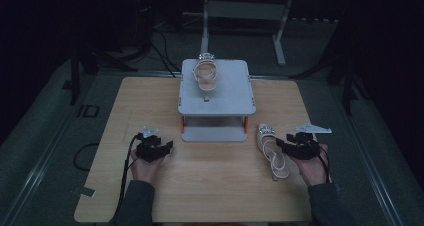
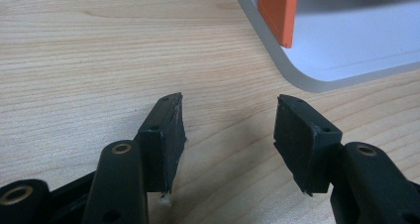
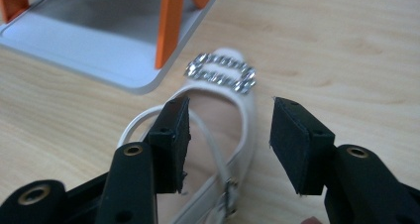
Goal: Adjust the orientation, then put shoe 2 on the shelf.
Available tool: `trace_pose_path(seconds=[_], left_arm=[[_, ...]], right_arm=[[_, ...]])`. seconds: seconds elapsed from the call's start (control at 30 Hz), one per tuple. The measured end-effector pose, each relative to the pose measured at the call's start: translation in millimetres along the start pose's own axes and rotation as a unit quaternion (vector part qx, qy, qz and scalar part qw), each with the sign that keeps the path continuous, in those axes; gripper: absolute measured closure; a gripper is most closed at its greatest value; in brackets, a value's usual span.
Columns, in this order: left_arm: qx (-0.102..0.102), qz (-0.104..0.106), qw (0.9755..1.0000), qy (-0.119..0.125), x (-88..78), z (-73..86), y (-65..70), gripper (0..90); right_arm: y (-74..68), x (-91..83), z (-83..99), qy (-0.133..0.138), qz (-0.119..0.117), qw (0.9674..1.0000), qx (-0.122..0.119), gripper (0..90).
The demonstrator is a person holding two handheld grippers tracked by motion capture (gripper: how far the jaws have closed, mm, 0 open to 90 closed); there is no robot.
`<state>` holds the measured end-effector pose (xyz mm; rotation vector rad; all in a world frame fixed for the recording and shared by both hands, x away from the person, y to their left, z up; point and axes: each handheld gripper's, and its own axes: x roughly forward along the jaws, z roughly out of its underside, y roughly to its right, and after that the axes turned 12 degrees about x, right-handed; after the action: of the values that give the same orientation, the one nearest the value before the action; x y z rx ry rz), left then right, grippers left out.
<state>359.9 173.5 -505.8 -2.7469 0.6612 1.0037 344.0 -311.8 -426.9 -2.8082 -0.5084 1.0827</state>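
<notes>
A pale beige sandal (image 1: 270, 151) with a sparkling buckle lies on the wooden table (image 1: 150, 96) at the right, beside the stand's front corner. My right gripper (image 1: 286, 145) hovers just over it with its jaws open; in the right gripper view the sandal (image 3: 223, 110) sits beneath and between the spread jaws of the right gripper (image 3: 228, 135), and no pad presses on it. A matching sandal (image 1: 206, 75) rests on top of the grey stand (image 1: 235, 93). My left gripper (image 1: 161, 148) stays open over bare wood at the left, as the left gripper (image 2: 228, 140) shows in its own view.
The grey two-level stand has orange legs (image 2: 277, 13) and a lower shelf (image 1: 214, 134); its base corner (image 3: 99, 50) lies close to the sandal's toe. A cable (image 1: 122, 186) trails from the left gripper. Metal frame legs (image 1: 280, 31) stand on the floor behind the table.
</notes>
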Motion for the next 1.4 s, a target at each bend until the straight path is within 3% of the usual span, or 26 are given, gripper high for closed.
trace_pose_path(seconds=[0.4,0.5,0.77,0.9,1.23,1.4], left_arm=[[0.002,-0.003,1.0000,0.005,0.7,0.8,-0.3,45.3],[0.002,-0.005,1.0000,0.005,0.9,0.8,-0.3,45.3],[0.003,-0.006,1.0000,0.006,0.8,1.4,-0.1,45.3],[0.000,-0.005,1.0000,0.007,0.8,1.3,-0.2,45.3],[0.001,-0.007,0.9999,0.008,1.1,1.4,0.0,45.3],[0.000,-0.006,1.0000,0.008,1.1,1.4,-0.2,45.3]], right_arm=[[-8.5,20.8,11.9,-0.048,0.030,0.9983,0.010,47.9],[-9.3,22.9,11.4,-0.055,0.040,0.9977,0.002,49.2],[-16.6,16.7,3.5,-0.043,0.045,0.9981,0.000,50.4],[-14.4,25.2,7.9,-0.059,0.047,0.9970,0.017,52.1],[-2.2,23.9,10.8,-0.069,0.062,0.9946,0.047,56.8],[2.2,23.5,8.8,-0.079,0.055,0.9921,0.080,65.8]])
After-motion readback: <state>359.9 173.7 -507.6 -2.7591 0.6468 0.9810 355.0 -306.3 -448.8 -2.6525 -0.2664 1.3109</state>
